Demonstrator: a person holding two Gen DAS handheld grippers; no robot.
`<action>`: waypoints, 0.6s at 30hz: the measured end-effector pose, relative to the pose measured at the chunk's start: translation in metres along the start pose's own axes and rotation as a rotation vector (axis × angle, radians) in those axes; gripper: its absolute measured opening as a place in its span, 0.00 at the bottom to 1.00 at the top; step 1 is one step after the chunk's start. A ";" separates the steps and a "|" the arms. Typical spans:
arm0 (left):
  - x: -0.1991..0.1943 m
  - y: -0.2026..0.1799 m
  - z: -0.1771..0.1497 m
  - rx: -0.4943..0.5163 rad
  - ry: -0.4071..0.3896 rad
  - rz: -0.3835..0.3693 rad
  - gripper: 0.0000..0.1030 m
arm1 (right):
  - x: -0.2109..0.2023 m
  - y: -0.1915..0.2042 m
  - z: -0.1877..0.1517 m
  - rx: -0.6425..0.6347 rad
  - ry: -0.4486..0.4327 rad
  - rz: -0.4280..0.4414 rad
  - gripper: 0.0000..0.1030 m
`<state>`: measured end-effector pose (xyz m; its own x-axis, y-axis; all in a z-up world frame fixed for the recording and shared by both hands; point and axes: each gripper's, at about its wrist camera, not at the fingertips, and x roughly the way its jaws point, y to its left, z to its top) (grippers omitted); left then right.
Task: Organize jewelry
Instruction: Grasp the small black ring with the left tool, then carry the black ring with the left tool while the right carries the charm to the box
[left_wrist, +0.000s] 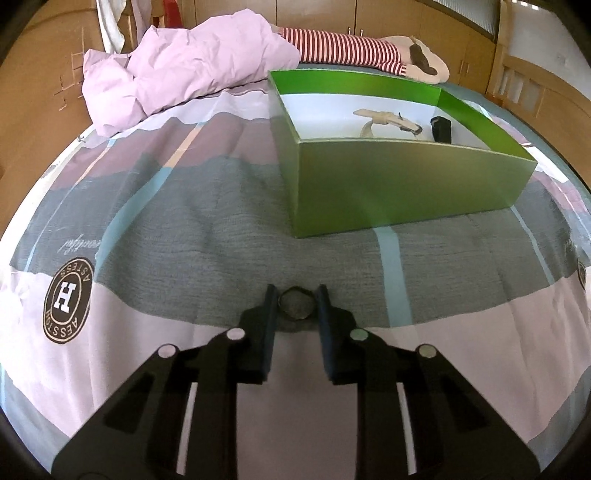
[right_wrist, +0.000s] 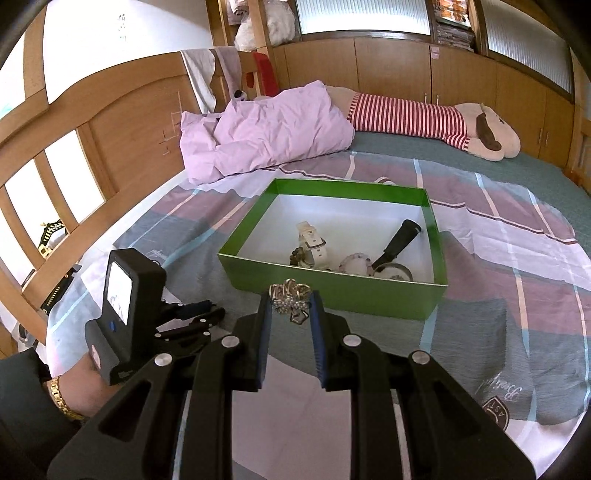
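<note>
While both hand-held grippers carry jewelry, we judge the step to be transfer into the green box (right_wrist: 332, 295) on the bed (right_wrist: 517, 325). Our right hand-held gripper (right_wrist: 289, 308) is closed on a rhinestone brooch (right_wrist: 290, 297), just short of the box's near wall; our left hand-held gripper (left_wrist: 296, 303) pinches a dark ring (left_wrist: 296, 304) low over the bed, farther from the box. Next, each must clear the wall and release above the white watch (right_wrist: 314, 245). Whether the ring rests on the bedding we cannot tell; the box's near contents are partly hidden.
</note>
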<state>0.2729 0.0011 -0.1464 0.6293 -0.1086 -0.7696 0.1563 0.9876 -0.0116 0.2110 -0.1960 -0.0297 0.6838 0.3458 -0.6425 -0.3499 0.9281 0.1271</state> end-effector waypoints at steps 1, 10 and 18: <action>-0.005 0.000 0.000 -0.001 -0.014 -0.002 0.20 | -0.003 0.001 0.001 -0.001 -0.005 -0.002 0.20; -0.119 -0.031 0.023 0.027 -0.201 -0.066 0.20 | -0.040 0.006 0.005 -0.003 -0.084 -0.024 0.20; -0.188 -0.055 0.022 0.011 -0.266 -0.105 0.20 | -0.092 0.008 -0.012 0.047 -0.171 -0.035 0.20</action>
<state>0.1628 -0.0355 0.0136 0.7864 -0.2380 -0.5701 0.2390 0.9682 -0.0744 0.1379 -0.2224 0.0218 0.7953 0.3276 -0.5100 -0.2964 0.9441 0.1442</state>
